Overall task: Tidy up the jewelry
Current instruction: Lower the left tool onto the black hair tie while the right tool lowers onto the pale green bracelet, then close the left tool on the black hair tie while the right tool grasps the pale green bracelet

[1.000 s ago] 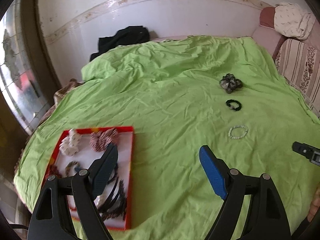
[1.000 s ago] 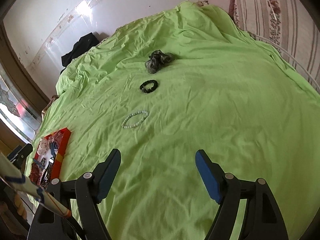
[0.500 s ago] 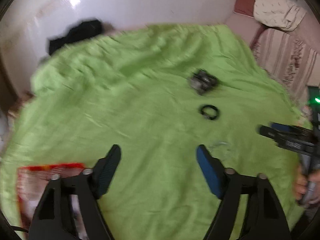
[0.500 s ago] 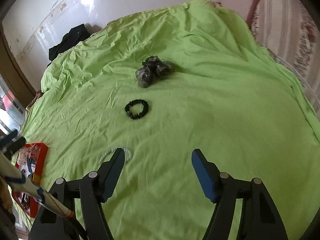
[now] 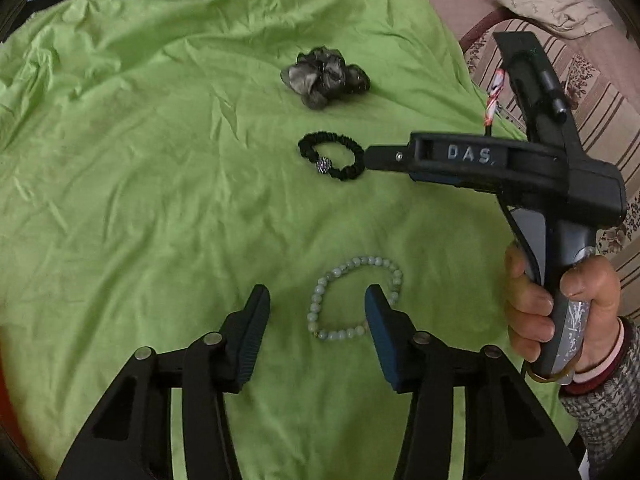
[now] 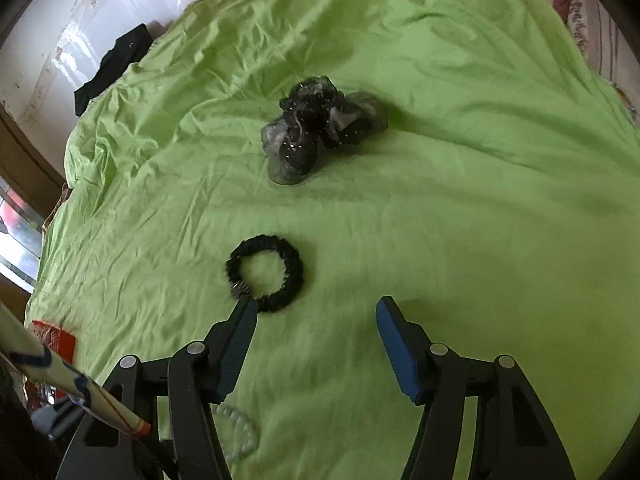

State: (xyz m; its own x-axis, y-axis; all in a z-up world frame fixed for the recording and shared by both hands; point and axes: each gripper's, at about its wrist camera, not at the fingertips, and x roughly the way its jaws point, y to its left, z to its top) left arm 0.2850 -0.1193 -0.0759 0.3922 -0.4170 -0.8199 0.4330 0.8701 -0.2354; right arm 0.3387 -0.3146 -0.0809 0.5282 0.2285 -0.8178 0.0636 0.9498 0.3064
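Observation:
A pale green bead bracelet lies on the green sheet. My left gripper is open, its jaws on either side of the bracelet's near left part. A black hair tie with a small charm lies beyond it, and a grey-black gauze scrunchie farther back. My right gripper is open just in front of the black hair tie, its left fingertip at the tie's near edge. The scrunchie lies behind. The bracelet shows blurred under the right gripper.
The red tray's corner shows far left in the right wrist view. A dark garment lies at the bed's far edge by the wall. A striped sofa with a cushion stands to the right. The right gripper's body crosses the left wrist view.
Both grippers have moved forward and down toward the loose pieces. The left one has swung right, away from the red tray, and now brackets the bead bracelet. The right one has reached the black hair tie.

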